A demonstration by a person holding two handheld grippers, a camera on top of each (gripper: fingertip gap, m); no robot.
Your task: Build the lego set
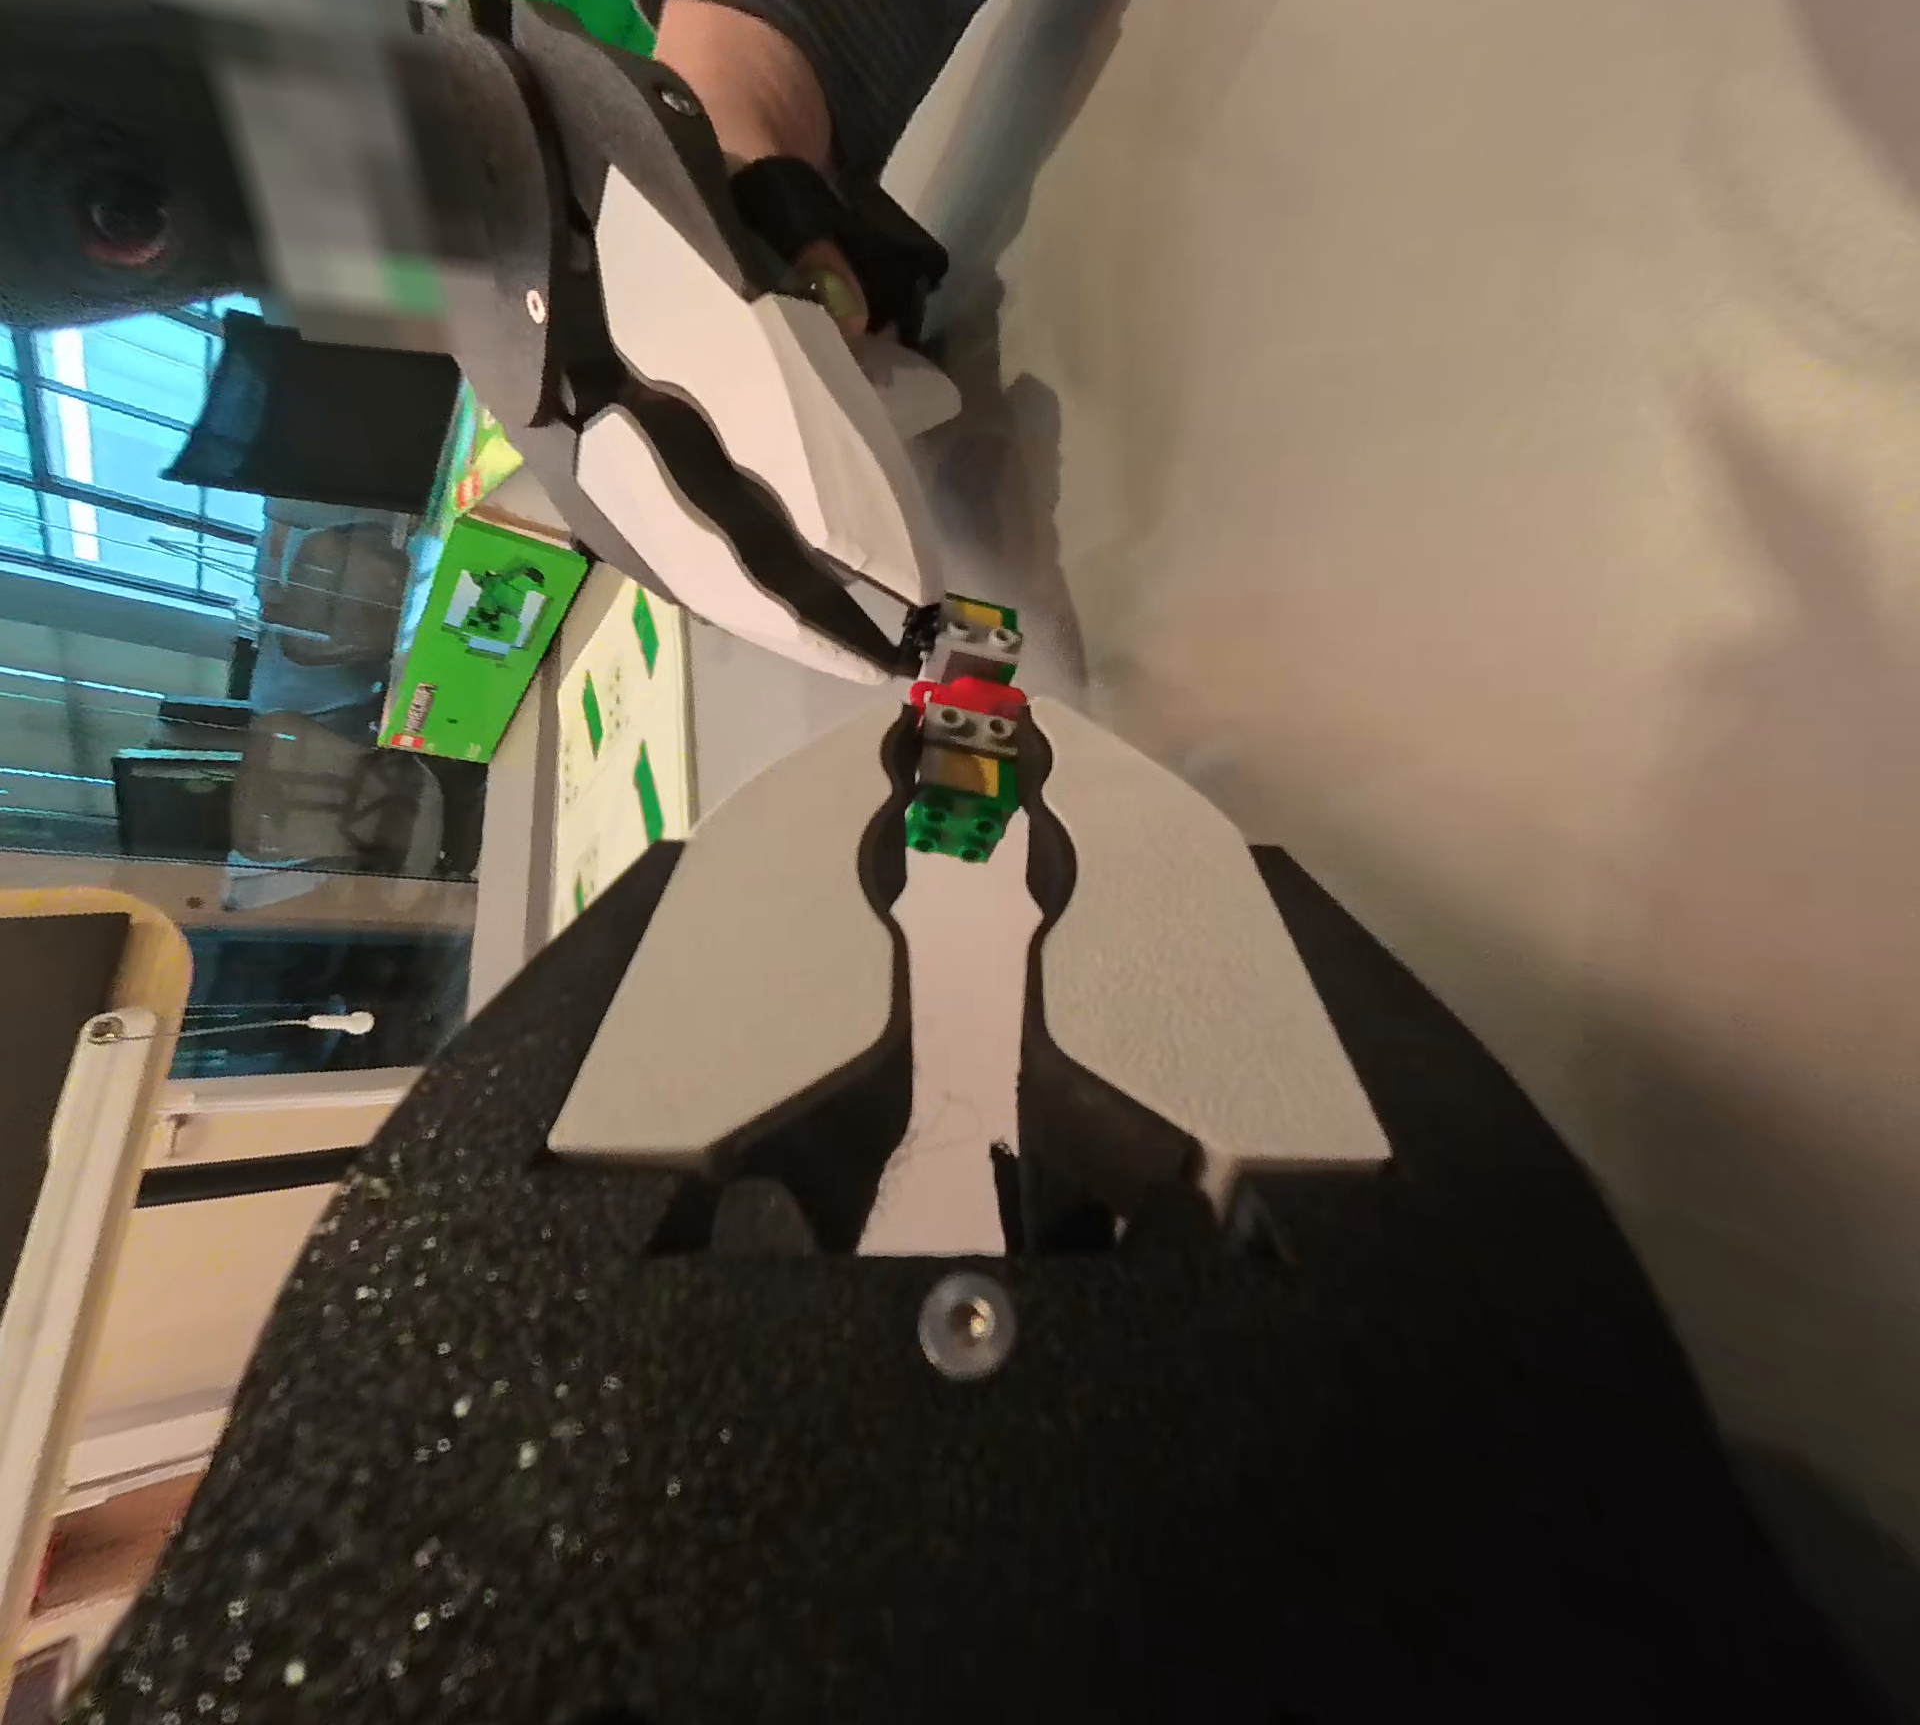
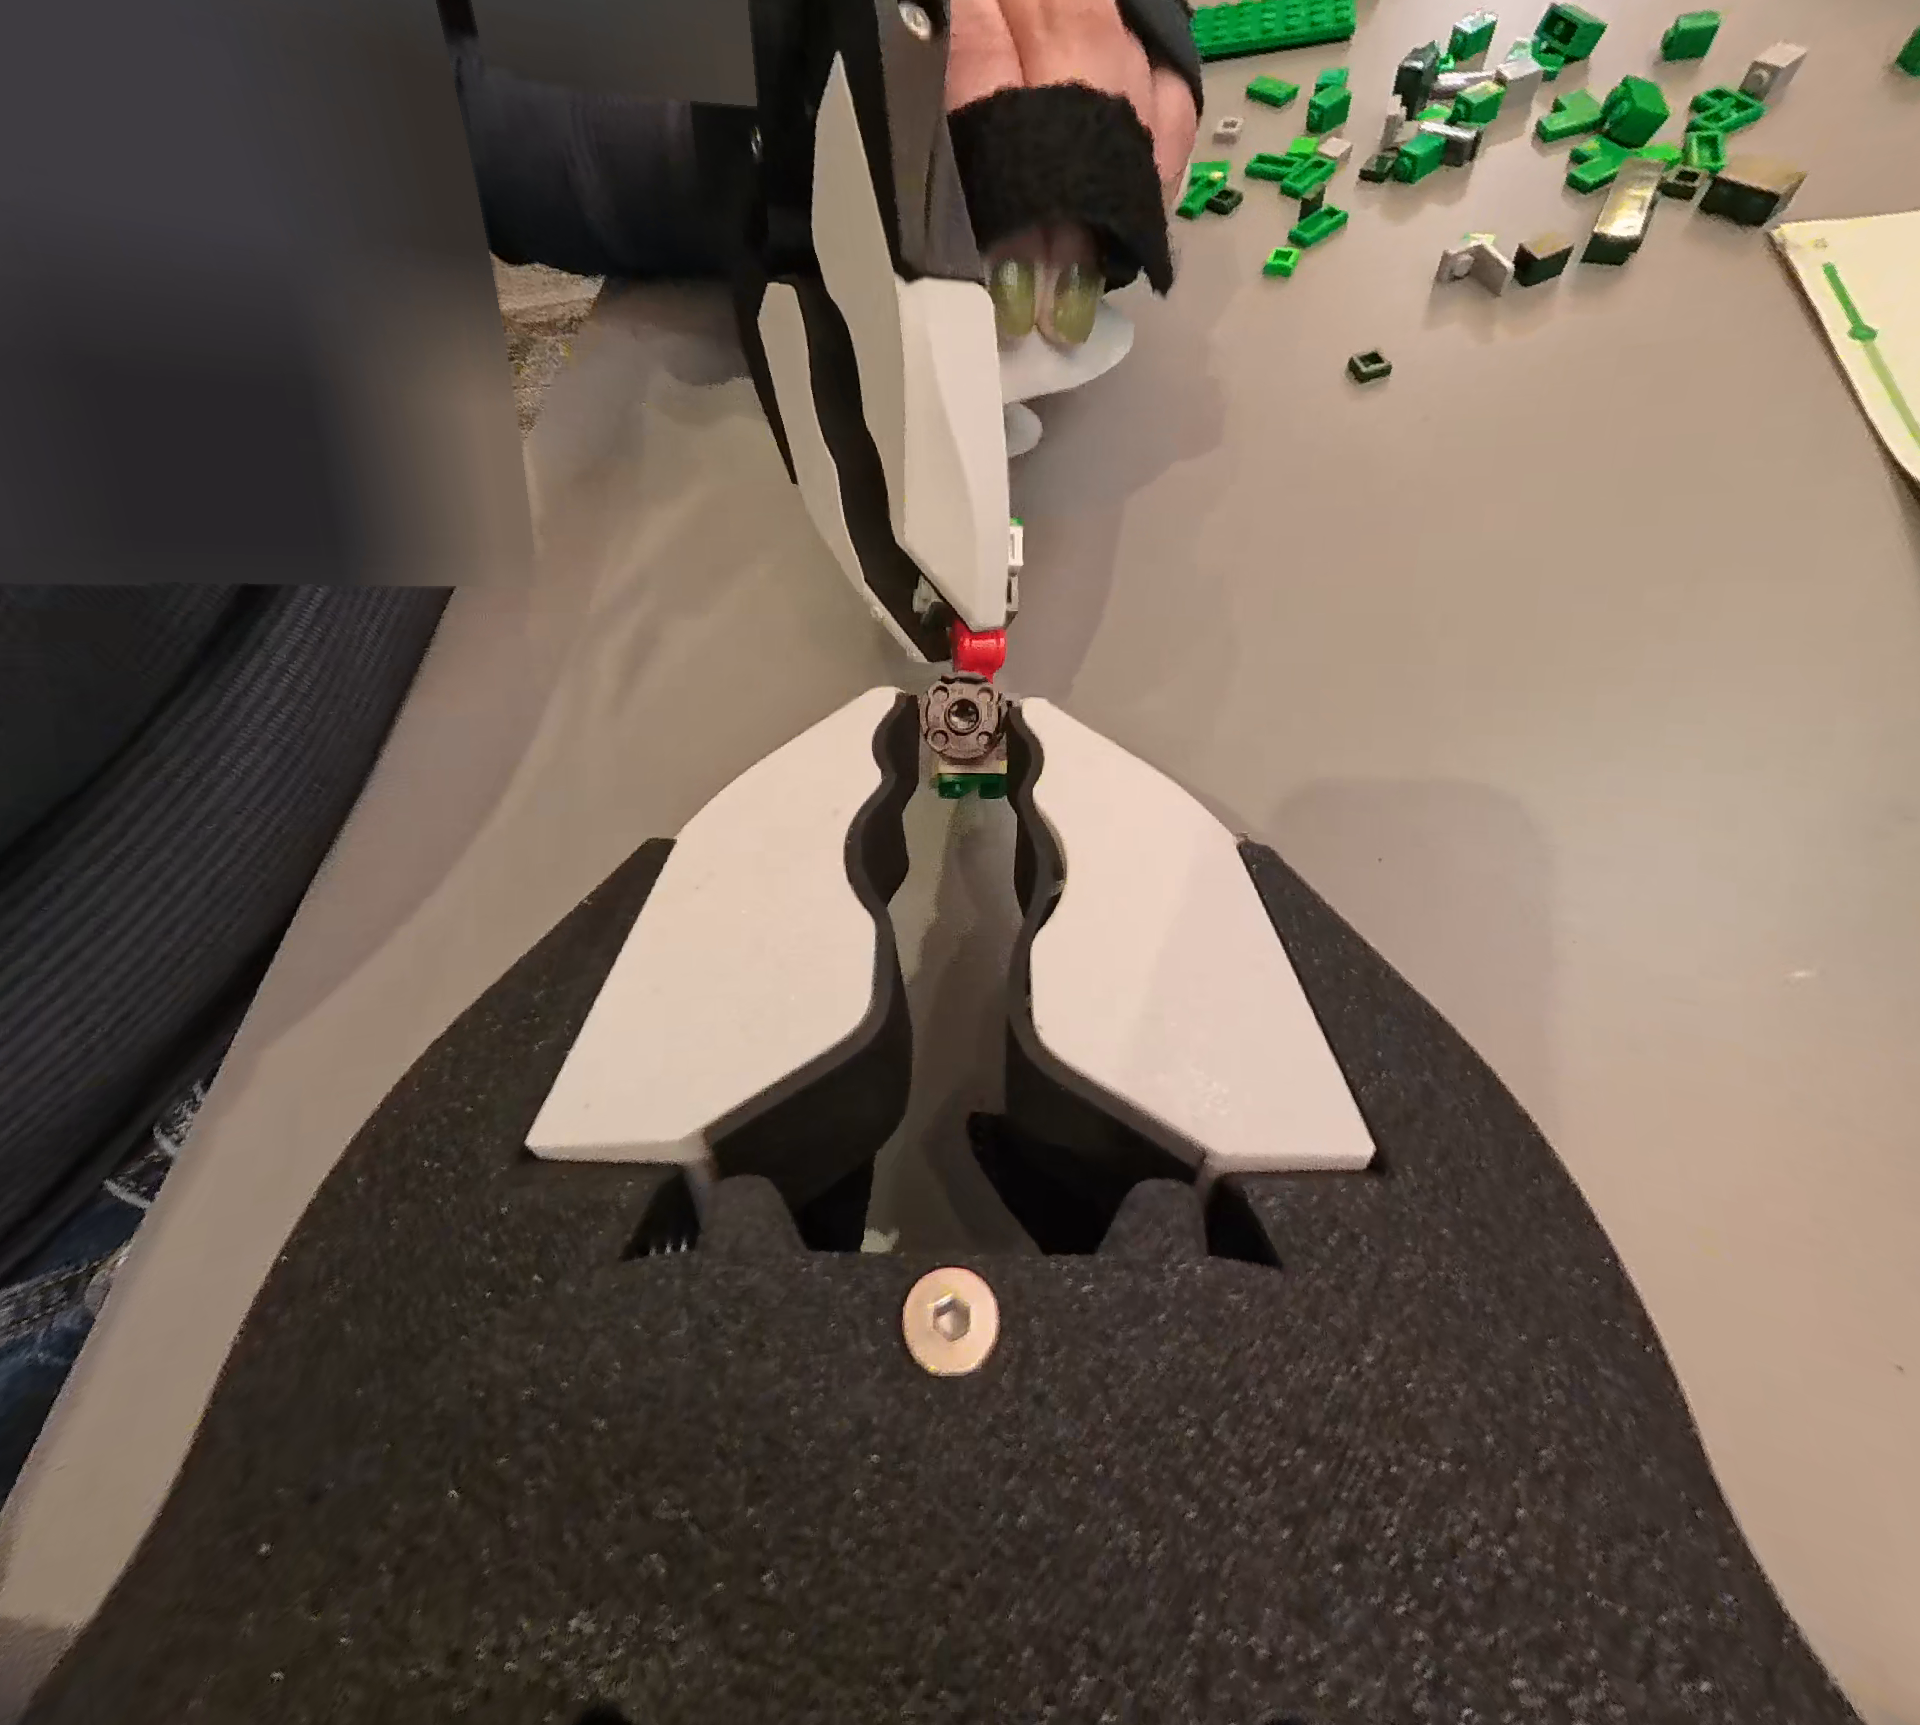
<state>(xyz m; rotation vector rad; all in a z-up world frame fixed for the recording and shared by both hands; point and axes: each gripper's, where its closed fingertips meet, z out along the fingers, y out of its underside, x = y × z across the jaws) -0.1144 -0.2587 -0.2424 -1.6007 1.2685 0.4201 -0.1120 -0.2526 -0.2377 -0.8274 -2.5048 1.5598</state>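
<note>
**Two grippers meet tip to tip, each clamped on a small brick block**

In the left wrist view, a green box [image 1: 473, 636] stands at the far left edge, with an instruction sheet [image 1: 623, 740] just beside it on the pale tabletop [image 1: 1455, 532]. Toward the middle, the left gripper [image 1: 971, 745] has its fingers drawn in close around a small block [image 1: 961, 782] of grey, yellow and green bricks, which sits between the fingertips with its green studs facing the camera. A red piece [image 1: 966, 693] lies at the top of this block. Above it, the right gripper [image 1: 914, 636] comes in from the upper left, held by a hand [image 1: 769, 106] in a grey sleeve, and pinches a second block [image 1: 977, 636] of the same colours. The two blocks touch at the red piece.

In the right wrist view, the right gripper [image 2: 966, 740] is closed on its block [image 2: 966, 745], whose dark round piece [image 2: 964, 721] faces the camera. The left gripper [image 2: 961, 621] points down from above, held by a gloved hand [image 2: 1070, 65], with the red piece [image 2: 977, 649] at its tip, touching the round piece. Loose green and grey bricks [image 2: 1507, 117] are scattered toward the far right corner of the tabletop [image 2: 1455, 740], well apart from the grippers.
</note>
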